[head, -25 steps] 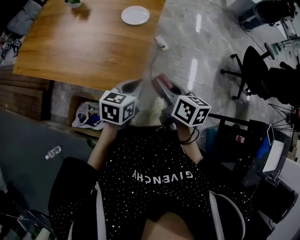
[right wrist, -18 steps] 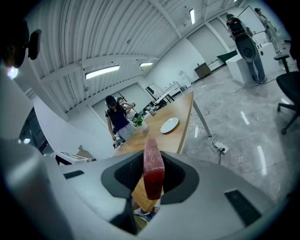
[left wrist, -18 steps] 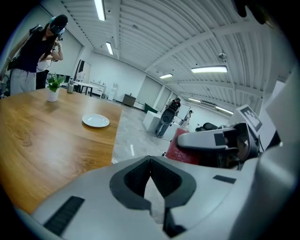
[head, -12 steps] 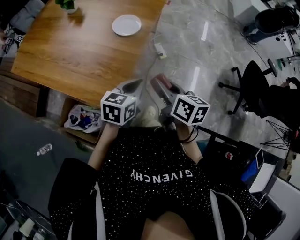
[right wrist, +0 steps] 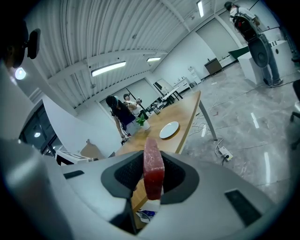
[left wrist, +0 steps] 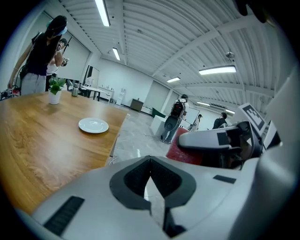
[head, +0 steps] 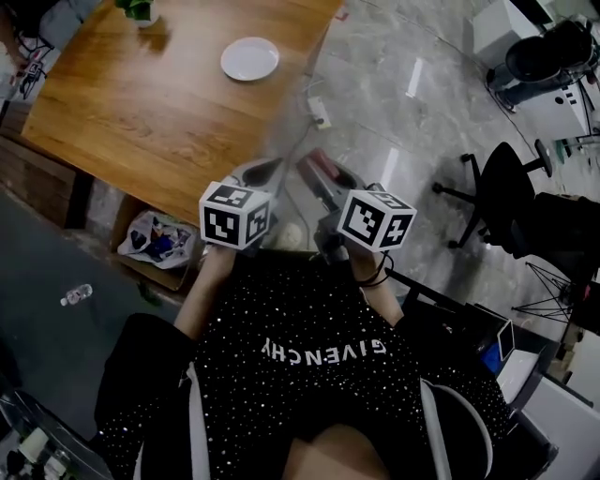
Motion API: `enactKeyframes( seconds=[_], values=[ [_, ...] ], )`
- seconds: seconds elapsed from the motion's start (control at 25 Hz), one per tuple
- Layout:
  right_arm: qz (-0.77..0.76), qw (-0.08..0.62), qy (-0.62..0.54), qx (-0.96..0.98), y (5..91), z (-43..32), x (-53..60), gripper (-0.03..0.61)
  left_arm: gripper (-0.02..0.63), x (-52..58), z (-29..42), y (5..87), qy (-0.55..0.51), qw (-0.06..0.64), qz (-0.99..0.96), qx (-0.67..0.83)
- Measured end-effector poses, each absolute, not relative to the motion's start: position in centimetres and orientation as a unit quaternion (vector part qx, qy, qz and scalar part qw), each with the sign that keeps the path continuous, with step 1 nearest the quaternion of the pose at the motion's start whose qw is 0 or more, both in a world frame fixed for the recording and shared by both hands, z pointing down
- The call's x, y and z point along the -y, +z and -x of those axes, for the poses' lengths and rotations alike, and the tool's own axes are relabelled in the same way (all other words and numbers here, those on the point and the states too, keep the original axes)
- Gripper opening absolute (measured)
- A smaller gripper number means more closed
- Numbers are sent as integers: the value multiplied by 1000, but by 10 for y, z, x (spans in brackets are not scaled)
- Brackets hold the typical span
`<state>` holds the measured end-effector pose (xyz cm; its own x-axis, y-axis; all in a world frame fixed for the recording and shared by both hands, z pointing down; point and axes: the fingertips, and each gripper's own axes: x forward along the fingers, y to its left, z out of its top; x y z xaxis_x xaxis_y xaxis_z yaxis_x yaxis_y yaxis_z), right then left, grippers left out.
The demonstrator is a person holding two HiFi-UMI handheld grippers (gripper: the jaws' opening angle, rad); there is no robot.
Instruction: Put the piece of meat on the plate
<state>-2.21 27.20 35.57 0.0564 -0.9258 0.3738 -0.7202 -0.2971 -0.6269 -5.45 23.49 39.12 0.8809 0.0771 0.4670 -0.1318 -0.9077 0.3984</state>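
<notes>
Wooden table (head: pixel 141 103) bears the plate (head: pixel 249 58); right tool (right wrist: pixel 150 187) grips meat (right wrist: pixel 153 164), left tool (left wrist: pixel 150 185) closed.

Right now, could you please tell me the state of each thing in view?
piece of meat, upright between the right gripper's fingers
right gripper, shut on the piece of meat
left gripper, shut, nothing in it
plate, empty, flat on the table
potted plant, upright
water bottle, lying on its side

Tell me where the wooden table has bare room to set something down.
The brown wooden table is bare from its near edge up to the round white plate. Only the far corner holds a small potted plant.
</notes>
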Motion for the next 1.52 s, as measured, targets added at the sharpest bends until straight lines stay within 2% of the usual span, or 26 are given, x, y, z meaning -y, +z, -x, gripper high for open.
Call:
enactKeyframes(
  seconds=[0.28, 0.88, 1.52],
  values=[
    [713, 133, -374, -578, 357, 8, -285, 98, 8, -237, 49, 403, 245, 235, -940, 39],
    [711, 138, -377, -577, 363, -7, -281, 98, 8, -234, 39, 409, 254, 229, -939, 43],
    [688, 108, -404, -593, 367, -83, -194, 98, 8, -152, -39, 409, 259, 245, -932, 67]
  ],
)
